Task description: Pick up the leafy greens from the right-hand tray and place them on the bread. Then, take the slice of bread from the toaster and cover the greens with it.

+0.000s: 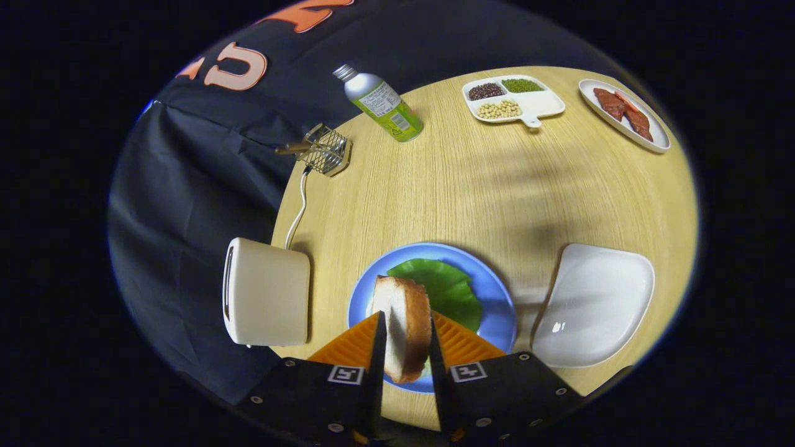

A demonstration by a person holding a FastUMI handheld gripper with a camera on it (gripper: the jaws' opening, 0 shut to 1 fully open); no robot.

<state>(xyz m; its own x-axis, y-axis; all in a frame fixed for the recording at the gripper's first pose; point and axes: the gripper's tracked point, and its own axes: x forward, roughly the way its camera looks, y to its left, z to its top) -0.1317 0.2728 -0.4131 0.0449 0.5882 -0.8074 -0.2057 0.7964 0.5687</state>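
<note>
Bread slice — upright on edge between clamped gripper fingers — above greens.

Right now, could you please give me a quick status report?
Gripper shut on bread slice, held on edge. Leafy greens on blue plate just below. Nothing in the way.

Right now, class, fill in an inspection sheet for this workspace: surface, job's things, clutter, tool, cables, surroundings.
Surface: round wooden table, no spills seen.
Job's things: greens on blue plate; bread held upright above them; toaster beside the plate; white tray bare.
Clutter: bottle, wire rack, bean dish, meat plate, all beyond the plate.
Tool: tool shut on bread.
Cables: white cord runs from toaster toward the rack.
Surroundings: black cloth wall.
</note>
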